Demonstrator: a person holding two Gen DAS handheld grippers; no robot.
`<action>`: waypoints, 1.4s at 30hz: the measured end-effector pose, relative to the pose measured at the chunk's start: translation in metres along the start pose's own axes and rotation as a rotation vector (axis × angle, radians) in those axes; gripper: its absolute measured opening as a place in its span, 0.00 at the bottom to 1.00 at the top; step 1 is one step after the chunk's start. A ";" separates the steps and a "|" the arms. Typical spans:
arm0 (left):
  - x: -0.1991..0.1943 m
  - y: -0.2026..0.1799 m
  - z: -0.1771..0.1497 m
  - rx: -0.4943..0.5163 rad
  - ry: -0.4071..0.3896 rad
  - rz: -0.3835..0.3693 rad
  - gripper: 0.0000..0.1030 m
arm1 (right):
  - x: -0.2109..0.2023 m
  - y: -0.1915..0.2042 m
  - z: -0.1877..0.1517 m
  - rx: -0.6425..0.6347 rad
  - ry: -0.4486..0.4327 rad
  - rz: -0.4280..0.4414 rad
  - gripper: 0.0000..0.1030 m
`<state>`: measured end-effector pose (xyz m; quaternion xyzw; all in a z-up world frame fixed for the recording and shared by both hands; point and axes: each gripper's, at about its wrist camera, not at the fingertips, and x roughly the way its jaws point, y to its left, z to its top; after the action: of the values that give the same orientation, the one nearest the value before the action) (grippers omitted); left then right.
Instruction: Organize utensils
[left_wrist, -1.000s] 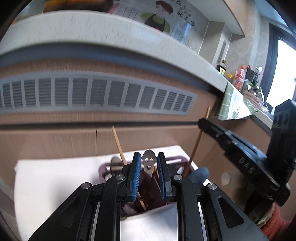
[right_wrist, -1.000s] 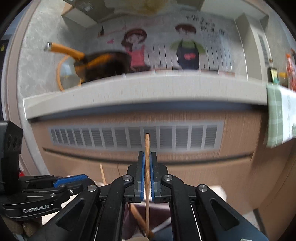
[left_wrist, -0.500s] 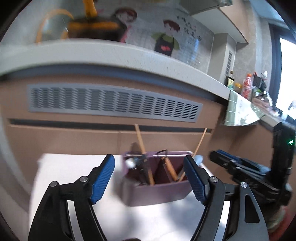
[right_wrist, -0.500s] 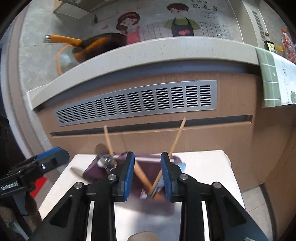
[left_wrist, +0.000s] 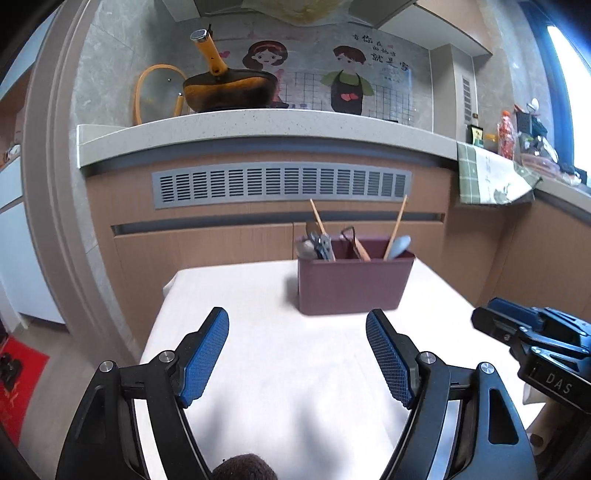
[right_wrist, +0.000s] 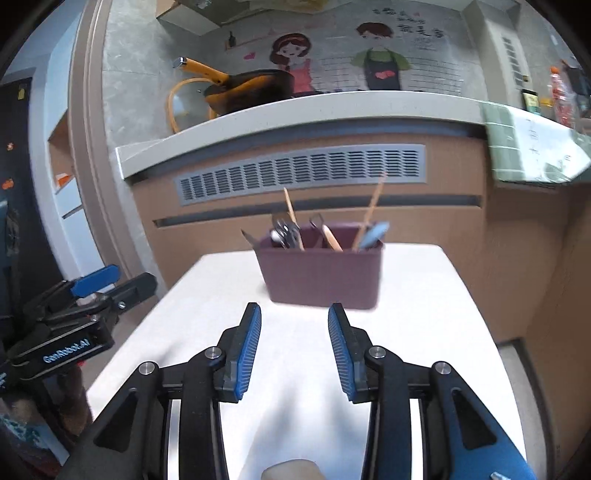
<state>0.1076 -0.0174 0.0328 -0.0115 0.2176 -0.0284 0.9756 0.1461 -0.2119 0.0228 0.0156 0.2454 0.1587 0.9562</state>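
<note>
A maroon utensil holder (left_wrist: 352, 284) (right_wrist: 321, 275) stands at the far side of the white table (left_wrist: 280, 362) (right_wrist: 417, 314). It holds metal spoons (left_wrist: 317, 245) (right_wrist: 284, 234) on the left, a wooden-handled utensil in the middle, two wooden chopsticks (left_wrist: 396, 227) (right_wrist: 369, 210) and a light blue spoon (left_wrist: 399, 245) (right_wrist: 375, 232) on the right. My left gripper (left_wrist: 297, 354) is open and empty, back from the holder. My right gripper (right_wrist: 294, 347) is open and empty, also back from it. Each gripper shows at the edge of the other's view.
A kitchen counter (left_wrist: 258, 129) with a grey vent panel (left_wrist: 280, 182) rises behind the table. A black wok with an orange handle (left_wrist: 229, 86) sits on it. A green cloth (left_wrist: 491, 177) hangs over the counter at the right. The floor lies left of the table.
Both grippers opened and let go of a spoon and a chopstick into the holder, then pulled back toward the near side of the table.
</note>
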 end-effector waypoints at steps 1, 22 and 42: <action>-0.005 -0.001 -0.004 0.002 0.011 0.007 0.75 | -0.005 0.001 -0.004 -0.001 0.000 -0.014 0.35; -0.022 -0.003 -0.023 -0.023 0.068 -0.001 0.75 | -0.032 0.011 -0.023 -0.037 0.007 -0.069 0.36; -0.018 -0.005 -0.026 -0.019 0.092 -0.009 0.75 | -0.032 0.008 -0.023 -0.025 0.009 -0.064 0.36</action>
<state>0.0802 -0.0218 0.0164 -0.0204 0.2623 -0.0309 0.9643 0.1065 -0.2149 0.0180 -0.0047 0.2484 0.1313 0.9597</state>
